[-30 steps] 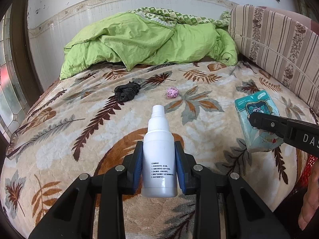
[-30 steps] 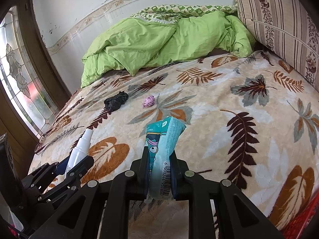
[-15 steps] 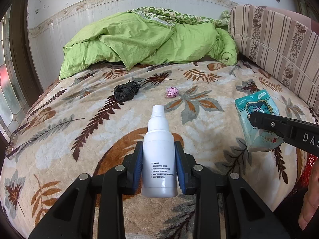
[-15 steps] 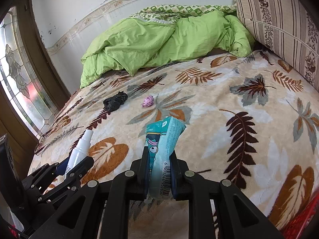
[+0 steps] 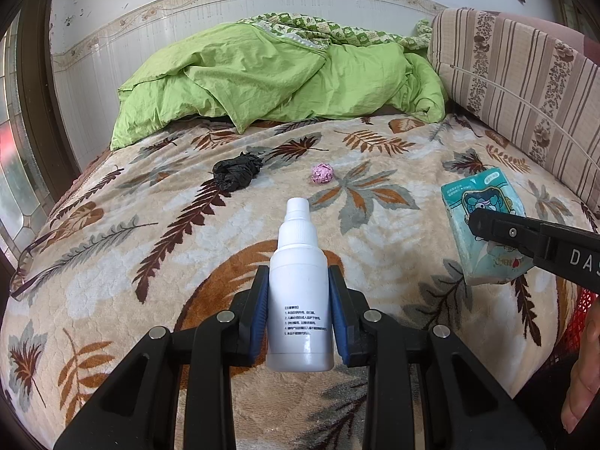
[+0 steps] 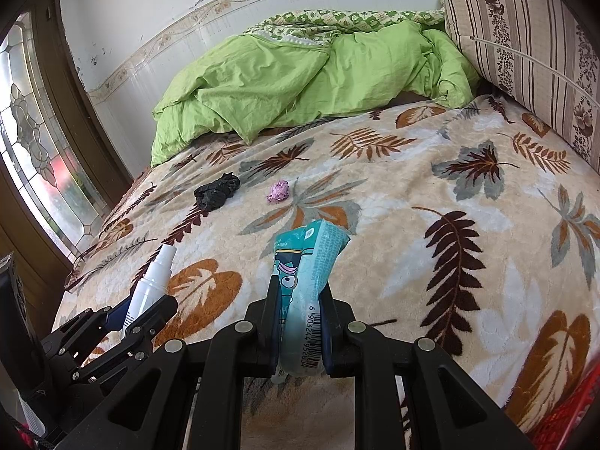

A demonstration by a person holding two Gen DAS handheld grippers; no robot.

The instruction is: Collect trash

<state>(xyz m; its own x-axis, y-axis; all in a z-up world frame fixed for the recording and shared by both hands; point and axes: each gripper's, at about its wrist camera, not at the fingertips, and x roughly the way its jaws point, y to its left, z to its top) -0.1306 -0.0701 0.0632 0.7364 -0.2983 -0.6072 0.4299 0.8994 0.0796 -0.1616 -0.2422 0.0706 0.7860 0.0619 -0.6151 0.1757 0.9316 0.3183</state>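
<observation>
Trash is gripped in both jaws, white plastic spray bottle [image 5: 300, 300] left, crumpled teal tissue packet [image 6: 305, 300] right, whose slack film could slip free

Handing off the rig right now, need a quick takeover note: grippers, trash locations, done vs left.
Left hand-held gripper: shut on the white spray bottle.
Right hand-held gripper: shut on the teal tissue pack.
Both held above the leaf-print blanket, not binned yet.
Left on the bed: the crumpled black bag and the pink paper ball beside it, apart.
</observation>
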